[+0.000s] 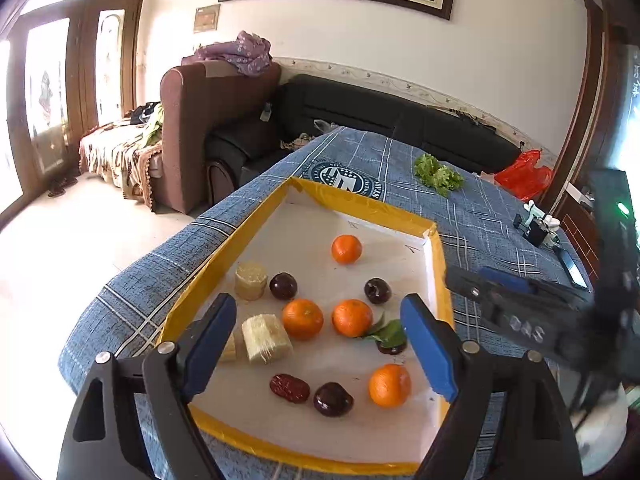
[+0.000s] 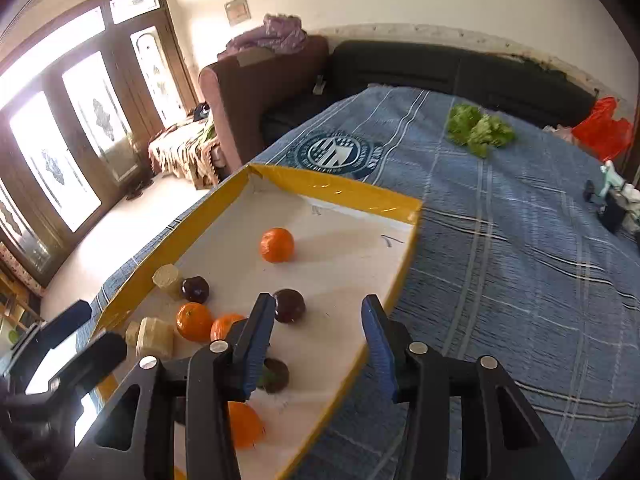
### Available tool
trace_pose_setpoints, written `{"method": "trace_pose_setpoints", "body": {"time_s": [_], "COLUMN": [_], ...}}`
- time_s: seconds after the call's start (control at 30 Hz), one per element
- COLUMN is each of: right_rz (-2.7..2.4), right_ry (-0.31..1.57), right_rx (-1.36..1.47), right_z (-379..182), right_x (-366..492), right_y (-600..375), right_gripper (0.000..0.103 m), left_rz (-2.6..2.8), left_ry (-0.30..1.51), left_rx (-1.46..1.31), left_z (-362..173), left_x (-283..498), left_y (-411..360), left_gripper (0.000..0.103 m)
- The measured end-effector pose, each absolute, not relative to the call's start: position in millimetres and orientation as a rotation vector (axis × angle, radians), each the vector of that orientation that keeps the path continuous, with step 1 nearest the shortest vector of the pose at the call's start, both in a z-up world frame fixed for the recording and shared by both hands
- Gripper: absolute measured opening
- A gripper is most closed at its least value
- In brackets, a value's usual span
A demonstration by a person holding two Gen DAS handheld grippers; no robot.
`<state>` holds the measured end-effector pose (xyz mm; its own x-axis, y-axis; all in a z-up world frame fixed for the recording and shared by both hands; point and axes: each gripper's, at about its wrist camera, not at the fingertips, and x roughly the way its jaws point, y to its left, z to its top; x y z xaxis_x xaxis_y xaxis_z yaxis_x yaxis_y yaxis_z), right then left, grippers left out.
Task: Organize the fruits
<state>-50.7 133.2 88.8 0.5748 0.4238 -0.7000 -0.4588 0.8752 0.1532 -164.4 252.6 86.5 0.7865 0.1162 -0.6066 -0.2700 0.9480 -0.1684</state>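
A shallow tray with a yellow rim [image 1: 360, 200] and a white floor lies on the blue cloth. In it are several oranges, such as one far back [image 1: 346, 249] and one near the front [image 1: 389, 385], several dark plums [image 1: 283, 286], a red date [image 1: 289, 388], pale cut blocks [image 1: 266, 338] and a green leaf [image 1: 386, 330]. My left gripper [image 1: 318, 304] hangs open above the tray's middle, holding nothing. My right gripper [image 2: 317, 302] is open over the tray's right part beside a plum [image 2: 289, 305], with nothing between its pads. An orange [image 2: 244, 424] is half hidden behind its left finger.
The tray rests on a table under a blue checked cloth [image 1: 480, 208]. Green lettuce [image 2: 480, 128] lies on the cloth beyond the tray. A red plastic bag [image 1: 524, 178] and small gadgets [image 1: 538, 228] sit at the far right edge. Dark sofas stand behind the table.
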Motion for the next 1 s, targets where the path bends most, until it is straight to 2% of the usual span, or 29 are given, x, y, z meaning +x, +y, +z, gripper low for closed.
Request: {"method": "trace_pose_setpoints", "body": {"time_s": [0.33, 0.53, 1.0], "right_rz": [0.436, 0.406, 0.398], "right_ry": [0.684, 0.655, 0.658], "right_rx": [-0.054, -0.024, 0.052], "right_z": [96.6, 95.9, 88.6], "right_x": [-117.1, -139.4, -150.9], "right_y": [72.2, 46.4, 19.0], "right_gripper": [0.065, 0.068, 0.072], "left_rz": [0.273, 0.301, 0.293], "left_ry": [0.631, 0.593, 0.59], "left_rx": [-0.158, -0.069, -0.022], "left_z": [101.3, 111.6, 112.2], "left_x": [-180.1, -191.2, -196.0], "left_y": [204.4, 171.7, 148.0], "left_gripper": [0.09, 0.095, 0.097]}}
